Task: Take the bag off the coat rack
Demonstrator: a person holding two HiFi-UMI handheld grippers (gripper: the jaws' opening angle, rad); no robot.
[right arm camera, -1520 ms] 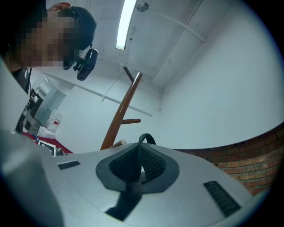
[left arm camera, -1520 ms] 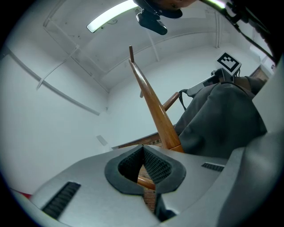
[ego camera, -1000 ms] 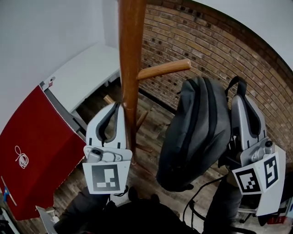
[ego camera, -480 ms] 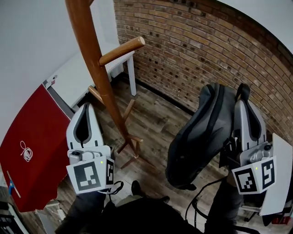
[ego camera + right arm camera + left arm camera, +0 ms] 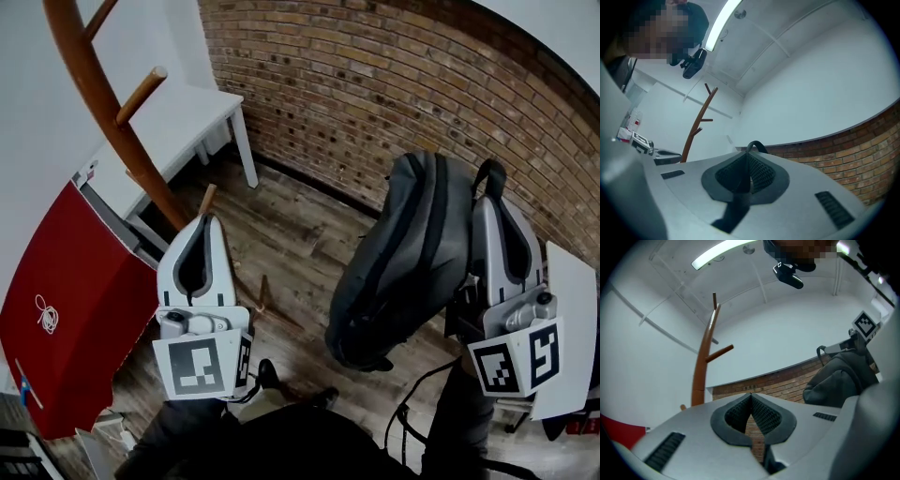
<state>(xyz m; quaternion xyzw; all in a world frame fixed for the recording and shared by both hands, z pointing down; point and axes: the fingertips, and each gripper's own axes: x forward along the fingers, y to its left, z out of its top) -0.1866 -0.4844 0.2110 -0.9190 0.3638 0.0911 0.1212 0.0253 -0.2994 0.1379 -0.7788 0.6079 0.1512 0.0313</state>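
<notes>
The dark grey backpack [image 5: 408, 262] hangs free of the wooden coat rack [image 5: 94, 112], well to its right above the plank floor. My right gripper [image 5: 494, 190] is shut on the bag's black top strap [image 5: 757, 146], which runs between its pads. My left gripper [image 5: 208, 222] is shut with nothing in it, below and to the right of the rack's pole. In the left gripper view the rack [image 5: 704, 357] stands far left and the bag [image 5: 841, 380] hangs at the right. In the right gripper view the rack [image 5: 696, 126] stands well off to the left.
A brick wall [image 5: 422, 84] runs along the back. A white table [image 5: 183, 131] stands in the corner behind the rack. A red panel [image 5: 66, 309] leans at the left. A white tabletop edge [image 5: 574, 319] is at the far right. Cables lie on the floor [image 5: 412, 412].
The rack has shifted from the middle of the view to the upper left as both grippers and the bag drew away from it. The bag stays in the right gripper.
</notes>
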